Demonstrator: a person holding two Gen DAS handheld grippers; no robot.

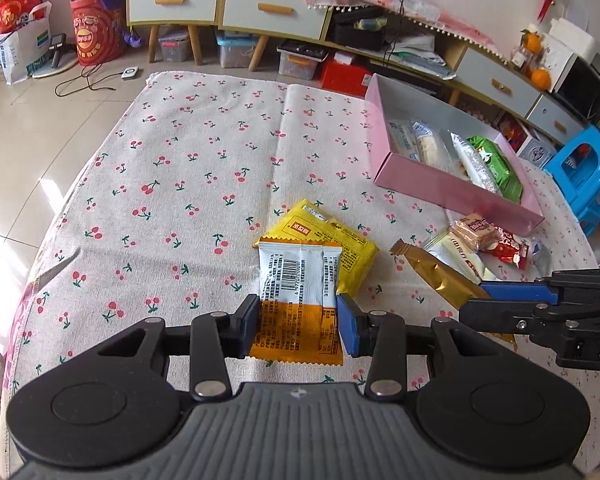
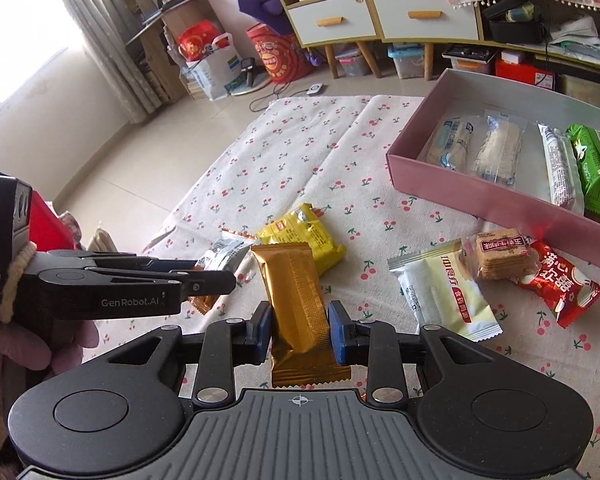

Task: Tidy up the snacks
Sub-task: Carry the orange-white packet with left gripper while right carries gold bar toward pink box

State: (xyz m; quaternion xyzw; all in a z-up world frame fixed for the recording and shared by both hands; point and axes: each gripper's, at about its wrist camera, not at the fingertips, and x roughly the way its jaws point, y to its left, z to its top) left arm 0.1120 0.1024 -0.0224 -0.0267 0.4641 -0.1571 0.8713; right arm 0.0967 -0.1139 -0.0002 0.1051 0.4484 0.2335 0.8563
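gold packet (image 2: 296,300): clamped across its narrow width between the pads of your right gripper (image 2: 300,330), long axis running forward along the fingers, its far end tipped up and away from you and its crimped near end hanging just below the jaws. it appears clear of the cherry-print surface (image 2: 300,136).

orange-and-white packet (image 1: 298,300): pinched the same way in your left gripper (image 1: 299,322), pads pressing on both long edges, barcode side up, long axis again pointing forward. its far end overlaps a yellow packet (image 1: 340,240) lying flat on the surface.

pink box (image 2: 480,196): open, lying ahead and to the right of both grippers, its near wall facing you. four wrapped snacks (image 2: 496,148) lie side by side inside, long axes running away from the near wall, crowded toward the right half; the left part of the floor is bare.

governing relation: the box sits on the right side, so your right gripper is judged the nearer carrier; the left gripper must cross further over. both held packets already lie roughly parallel to the row in the box, so little rotation seems needed.

loose items between right gripper and box: a pale green-and-white packet (image 2: 444,300), a clear cracker pack (image 2: 500,258) and a red packet (image 2: 556,284), all near the box's near wall. carry over them rather than through them.
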